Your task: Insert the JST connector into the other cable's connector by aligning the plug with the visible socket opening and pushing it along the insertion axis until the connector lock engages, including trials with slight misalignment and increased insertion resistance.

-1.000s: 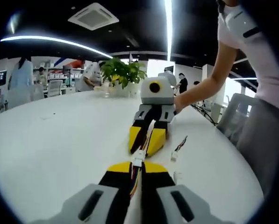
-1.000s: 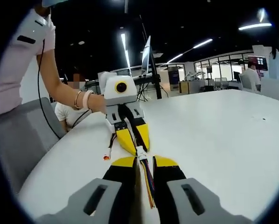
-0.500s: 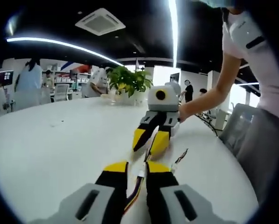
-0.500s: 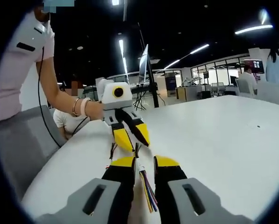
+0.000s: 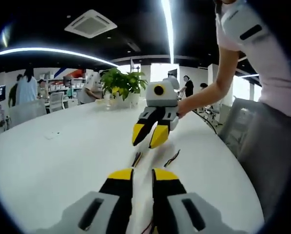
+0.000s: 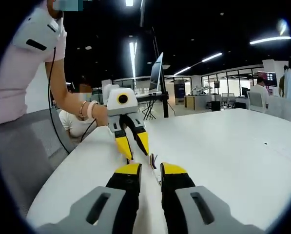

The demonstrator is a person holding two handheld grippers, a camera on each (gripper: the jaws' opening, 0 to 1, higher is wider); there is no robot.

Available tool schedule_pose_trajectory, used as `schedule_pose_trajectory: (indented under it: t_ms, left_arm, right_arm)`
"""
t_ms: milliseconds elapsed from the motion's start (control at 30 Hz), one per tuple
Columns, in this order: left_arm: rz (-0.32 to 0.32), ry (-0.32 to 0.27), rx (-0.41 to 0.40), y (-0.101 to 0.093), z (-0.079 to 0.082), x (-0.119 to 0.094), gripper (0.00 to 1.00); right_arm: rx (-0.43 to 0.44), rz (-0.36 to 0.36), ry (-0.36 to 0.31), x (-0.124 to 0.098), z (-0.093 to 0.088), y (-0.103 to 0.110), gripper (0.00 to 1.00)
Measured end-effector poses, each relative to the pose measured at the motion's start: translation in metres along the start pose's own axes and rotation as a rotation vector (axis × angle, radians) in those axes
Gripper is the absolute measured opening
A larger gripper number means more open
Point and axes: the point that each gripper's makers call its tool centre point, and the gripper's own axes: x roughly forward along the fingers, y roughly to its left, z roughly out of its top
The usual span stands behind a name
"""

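Jaws first: in the left gripper view the left gripper [image 5: 143,171] rises from six o'clock, its two yellow-tipped jaws a narrow gap apart with bare table between the tips; low between them, near the frame's bottom edge, a few thin coloured wires peek out, though whether the jaws pinch them I cannot tell. Just past the tips, two cables [image 5: 135,158] lie on the white table [image 5: 62,156], one at twelve o'clock of the left jaw, the other [image 5: 172,158] toward one o'clock, apart from each other. Beyond them the right gripper [image 5: 146,137] hangs over the table, tips pointing back this way, jaws slightly parted and holding nothing. A hand [image 5: 183,108] grips it from three o'clock. Further off sits one potted plant [image 5: 120,83], with people at desks behind.

Switch to the right gripper view: right gripper [image 6: 150,168] at six o'clock, two jaws narrowly apart, nothing between. A cable [image 6: 153,160] lies just ahead of the tips. Past it the left gripper [image 6: 133,145], jaws slightly spread, empty at the tips. One monitor [image 6: 156,73] stands far back at twelve.
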Motion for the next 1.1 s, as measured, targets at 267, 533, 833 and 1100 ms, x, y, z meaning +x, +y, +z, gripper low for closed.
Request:
schedule_pose_trajectory:
  t_ms: [267,533,833,1100]
  left_arm:
    - [-0.029,0.035,-0.002,-0.016,-0.012,-0.005,0.08]
    - [-0.018,0.052,-0.008,-0.017,-0.022,-0.004,0.08]
    - [-0.01,0.059,-0.02,-0.016,-0.032,-0.002,0.08]
    - [0.001,0.059,-0.043,-0.013,-0.038,-0.005,0.08]
  right_arm:
    - [0.004,0.013,0.047,-0.004,-0.02,0.02,0.12]
    - [0.022,0.01,0.069,-0.004,-0.033,0.031,0.12]
    - [0.026,0.003,0.083,-0.003,-0.04,0.034,0.11]
    - [0.01,-0.006,0.102,-0.002,-0.045,0.033,0.1]
